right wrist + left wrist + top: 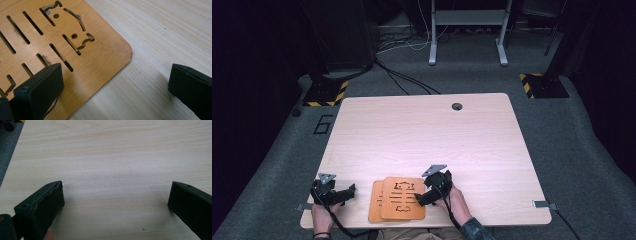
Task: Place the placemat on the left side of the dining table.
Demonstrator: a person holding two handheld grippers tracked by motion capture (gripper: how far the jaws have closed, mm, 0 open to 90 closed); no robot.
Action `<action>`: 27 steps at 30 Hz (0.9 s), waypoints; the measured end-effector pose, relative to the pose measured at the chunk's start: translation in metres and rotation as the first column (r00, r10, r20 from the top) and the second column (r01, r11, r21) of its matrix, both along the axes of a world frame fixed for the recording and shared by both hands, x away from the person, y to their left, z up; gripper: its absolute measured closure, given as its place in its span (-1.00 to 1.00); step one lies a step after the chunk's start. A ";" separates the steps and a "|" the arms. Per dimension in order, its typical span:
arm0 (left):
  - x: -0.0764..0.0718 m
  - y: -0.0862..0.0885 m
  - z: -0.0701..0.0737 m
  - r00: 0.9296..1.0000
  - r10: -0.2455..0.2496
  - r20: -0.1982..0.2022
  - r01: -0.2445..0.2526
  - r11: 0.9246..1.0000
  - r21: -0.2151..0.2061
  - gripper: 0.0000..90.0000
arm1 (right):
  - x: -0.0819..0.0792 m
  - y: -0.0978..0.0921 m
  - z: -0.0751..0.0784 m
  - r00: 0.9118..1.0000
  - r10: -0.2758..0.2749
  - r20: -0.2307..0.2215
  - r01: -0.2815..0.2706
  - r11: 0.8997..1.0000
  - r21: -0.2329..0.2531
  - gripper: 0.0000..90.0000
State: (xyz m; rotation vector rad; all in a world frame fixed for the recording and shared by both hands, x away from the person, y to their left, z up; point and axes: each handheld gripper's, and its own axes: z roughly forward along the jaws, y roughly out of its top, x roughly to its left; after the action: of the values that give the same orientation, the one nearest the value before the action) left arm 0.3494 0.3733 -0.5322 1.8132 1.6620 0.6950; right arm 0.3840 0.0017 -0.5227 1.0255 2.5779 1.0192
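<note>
Bamboo trivets [397, 199] stacked on table [422, 130] between both hand-held grippers

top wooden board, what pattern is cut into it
Slots and curly cut-outs through orange-brown bamboo, top wooden board; clearest in the right gripper view.

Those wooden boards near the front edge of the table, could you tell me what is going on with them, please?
A person holds a claw in each hand at a pale wooden table. Two slotted wooden boards lie stacked and offset near the front edge, the top board over the lower board. The right claw is open, with one jaw over the top board's corner and the other over bare table. The left claw is open over bare table, to the left of the boards. Nothing is gripped.
</note>
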 end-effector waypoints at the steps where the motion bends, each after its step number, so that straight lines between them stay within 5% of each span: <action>1: 0.000 0.000 0.000 1.000 0.000 0.000 0.000 1.000 0.000 -1.00 | 0.000 0.000 0.000 1.000 0.000 0.000 0.000 1.000 0.000 -1.00; 8: -0.001 -0.001 0.000 1.000 0.015 -0.001 -0.015 1.000 -0.007 -1.00 | -0.002 -0.002 -0.002 1.000 -0.005 0.017 0.005 1.000 0.015 -1.00; 16: -0.011 -0.017 0.017 0.998 -0.063 0.027 0.065 0.996 -0.059 -0.99 | -0.002 -0.002 -0.002 1.000 0.000 0.026 -0.001 1.000 0.017 -1.00; 19: -0.014 -0.027 0.024 0.994 -0.101 0.041 0.105 0.991 -0.083 -0.98 | -0.002 -0.002 -0.002 1.000 -0.010 0.021 0.009 1.000 0.023 -1.00; 27: -0.022 -0.057 0.036 0.974 -0.228 -0.001 0.226 0.966 -0.127 -0.95 | -0.002 -0.003 -0.002 1.000 -0.008 0.025 0.008 1.000 0.024 -1.00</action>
State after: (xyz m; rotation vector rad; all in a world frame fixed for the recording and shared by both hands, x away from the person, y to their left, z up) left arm 0.3275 0.3158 -0.4966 1.8833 1.4429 0.4668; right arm 0.3817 -0.0008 -0.5252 1.0208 2.5454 1.0568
